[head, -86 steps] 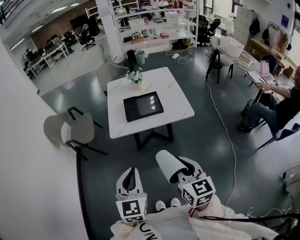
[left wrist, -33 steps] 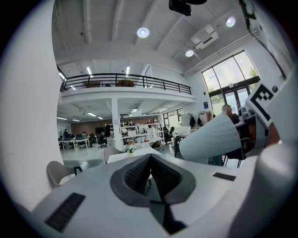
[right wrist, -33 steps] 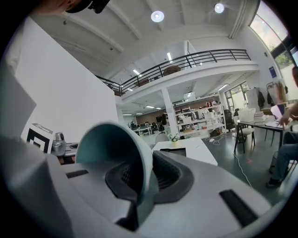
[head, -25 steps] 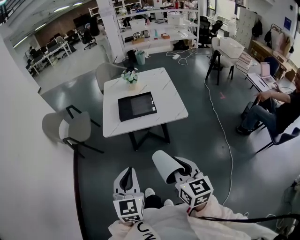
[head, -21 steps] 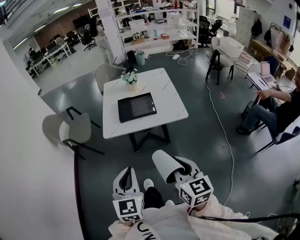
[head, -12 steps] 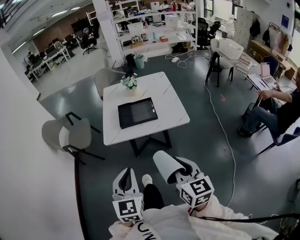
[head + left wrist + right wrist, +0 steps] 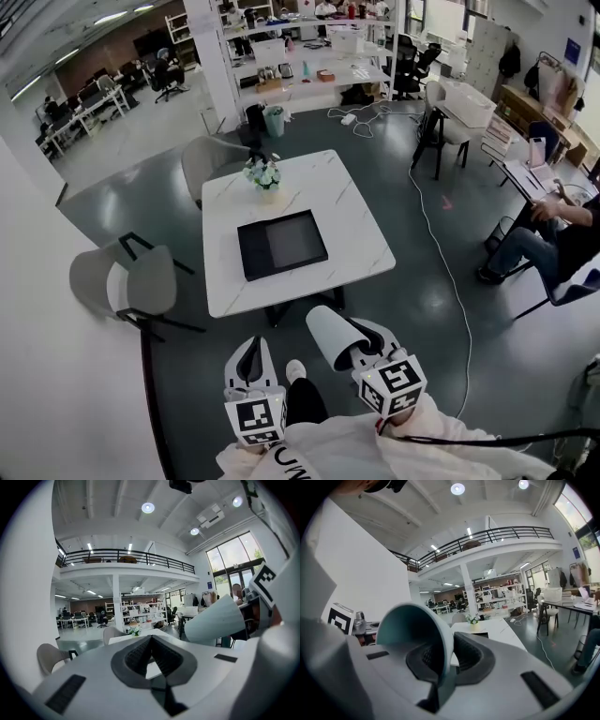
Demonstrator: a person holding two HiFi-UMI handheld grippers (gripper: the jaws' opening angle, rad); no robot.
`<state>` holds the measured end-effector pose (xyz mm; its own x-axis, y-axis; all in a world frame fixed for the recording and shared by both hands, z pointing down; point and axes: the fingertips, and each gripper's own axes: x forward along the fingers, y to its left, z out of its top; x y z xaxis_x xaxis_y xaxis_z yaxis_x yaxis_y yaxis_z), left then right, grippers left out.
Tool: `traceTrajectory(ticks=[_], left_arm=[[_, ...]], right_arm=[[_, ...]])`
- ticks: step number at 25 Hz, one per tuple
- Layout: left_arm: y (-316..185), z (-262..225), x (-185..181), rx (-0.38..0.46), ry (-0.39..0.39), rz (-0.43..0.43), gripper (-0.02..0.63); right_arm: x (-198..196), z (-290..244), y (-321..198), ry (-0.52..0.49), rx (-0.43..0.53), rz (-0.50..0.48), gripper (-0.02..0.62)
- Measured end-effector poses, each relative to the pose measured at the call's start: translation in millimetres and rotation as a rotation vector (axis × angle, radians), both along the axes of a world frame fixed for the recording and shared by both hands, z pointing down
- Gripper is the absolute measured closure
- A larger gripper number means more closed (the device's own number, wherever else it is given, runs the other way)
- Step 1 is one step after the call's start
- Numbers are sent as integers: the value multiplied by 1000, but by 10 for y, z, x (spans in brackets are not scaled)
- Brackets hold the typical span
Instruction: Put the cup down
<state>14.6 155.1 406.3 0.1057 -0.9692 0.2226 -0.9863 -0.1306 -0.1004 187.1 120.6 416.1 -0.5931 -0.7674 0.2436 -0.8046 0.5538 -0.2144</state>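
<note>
The cup [image 7: 330,335] had not yet been put down. The right gripper [image 7: 364,339] held it in the air above the dark floor, near the desk [image 7: 339,201] but short of its near edge. In the right gripper view the fingers [image 7: 465,654] were nearly together, pinching the cup's [image 7: 417,624] thin wall at the rim. One finger sat inside the mouth and one outside. The cup lay tipped on its side, with its base pointing ahead toward the desk.

The left gripper [image 7: 256,345] hung beside it and carried nothing. Its fingers [image 7: 165,654] were pressed together, with only the room visible beyond them.

On the white desk lay a black tray [image 7: 281,245], and a small pot of flowers [image 7: 263,174] stood at the far edge, leaving bare marble on either side. By the look of it, the carrying was nearly over and the setting down was all left to do. The cup would need to be brought over the desk, turned upright, lowered until it stood, and released.
</note>
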Motion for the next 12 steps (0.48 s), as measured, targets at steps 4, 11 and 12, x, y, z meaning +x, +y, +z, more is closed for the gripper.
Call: traceTrajectory(ticks=[4, 11, 12], left_arm=[[-501, 10, -344, -9, -5, 9, 597], [-1321, 142, -909, -57, 10, 33, 597], [-1407, 153, -991, -64, 12, 35, 597]], right_arm=[[-341, 35, -484, 16, -25, 9, 569], [-951, 184, -1306, 39, -68, 19, 569], [-1032, 190, -1388, 41, -74, 20, 569]])
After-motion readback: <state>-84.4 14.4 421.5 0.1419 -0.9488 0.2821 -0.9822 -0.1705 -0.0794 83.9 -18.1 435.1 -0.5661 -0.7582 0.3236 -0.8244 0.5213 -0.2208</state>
